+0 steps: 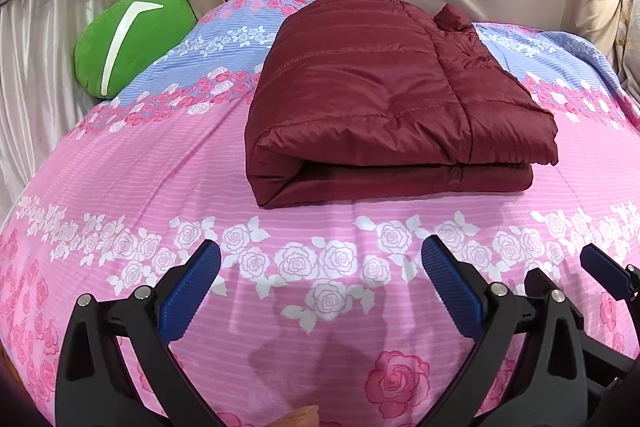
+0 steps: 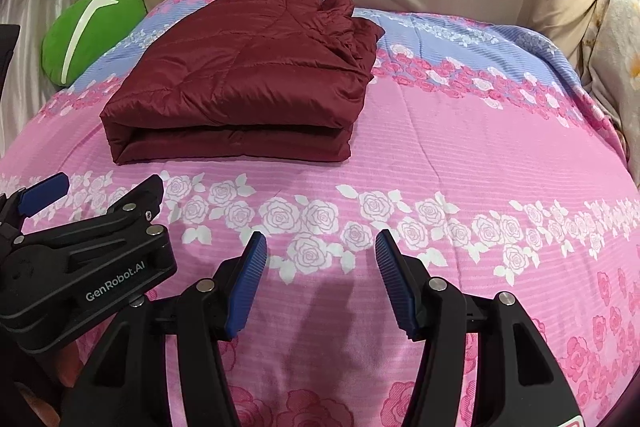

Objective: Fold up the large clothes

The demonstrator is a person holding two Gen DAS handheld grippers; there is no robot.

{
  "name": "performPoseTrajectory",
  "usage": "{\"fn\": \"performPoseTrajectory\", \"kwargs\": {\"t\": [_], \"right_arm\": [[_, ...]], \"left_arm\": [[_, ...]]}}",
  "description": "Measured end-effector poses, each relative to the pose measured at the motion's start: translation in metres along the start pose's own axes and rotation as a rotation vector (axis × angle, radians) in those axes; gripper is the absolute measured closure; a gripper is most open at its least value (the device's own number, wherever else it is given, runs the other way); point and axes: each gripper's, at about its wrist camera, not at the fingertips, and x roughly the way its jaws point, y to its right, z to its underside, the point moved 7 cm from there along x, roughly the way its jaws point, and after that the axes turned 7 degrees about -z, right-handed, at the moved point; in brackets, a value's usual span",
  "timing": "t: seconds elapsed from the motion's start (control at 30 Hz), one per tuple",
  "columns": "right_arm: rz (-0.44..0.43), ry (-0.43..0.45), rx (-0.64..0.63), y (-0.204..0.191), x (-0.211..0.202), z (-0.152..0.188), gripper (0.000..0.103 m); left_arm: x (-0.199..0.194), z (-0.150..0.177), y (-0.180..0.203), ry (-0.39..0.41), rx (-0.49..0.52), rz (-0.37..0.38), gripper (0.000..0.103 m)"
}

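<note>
Both grippers, the left gripper (image 1: 320,267) and right gripper (image 2: 320,259), are wide open and hold nothing. The red jacket (image 1: 384,99) lies folded ahead of them, well apart. The folding looks done; next may be just a small tidy.

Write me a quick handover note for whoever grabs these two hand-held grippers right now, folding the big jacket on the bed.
Left hand-held gripper: open, empty, hovering over the pink floral bedspread, short of the jacket.
Right hand-held gripper: open, empty, alongside the left one, also short of the jacket.
Maroon puffer jacket: lies folded into a compact rectangle mid-bed, layers stacked, with a bit of bunched fabric sticking up at its far right corner.
Green cushion: at the far left of the bed, apart from the jacket.
Done: the main folds look complete.
Left: possibly tuck or flatten that bunched far corner; otherwise nothing obvious remains.
</note>
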Motion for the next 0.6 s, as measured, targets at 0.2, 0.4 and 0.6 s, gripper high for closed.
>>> {"fn": "performPoseTrajectory", "kwargs": {"t": [0.2, 0.4, 0.6], "right_arm": [[0.009, 0.021, 0.050, 0.0095, -0.0043, -0.0004, 0.047], [0.007, 0.020, 0.037, 0.0093, -0.0034, -0.0011, 0.047], [0.011, 0.018, 0.038, 0.0079, -0.0036, -0.0009, 0.047]], "left_arm": [[0.0018, 0.0008, -0.0030, -0.012, -0.014, -0.005, 0.005], [0.0023, 0.0006, -0.0019, -0.004, 0.002, -0.004, 0.005], [0.0017, 0.0005, -0.0021, -0.002, 0.003, -0.006, 0.005]]}}
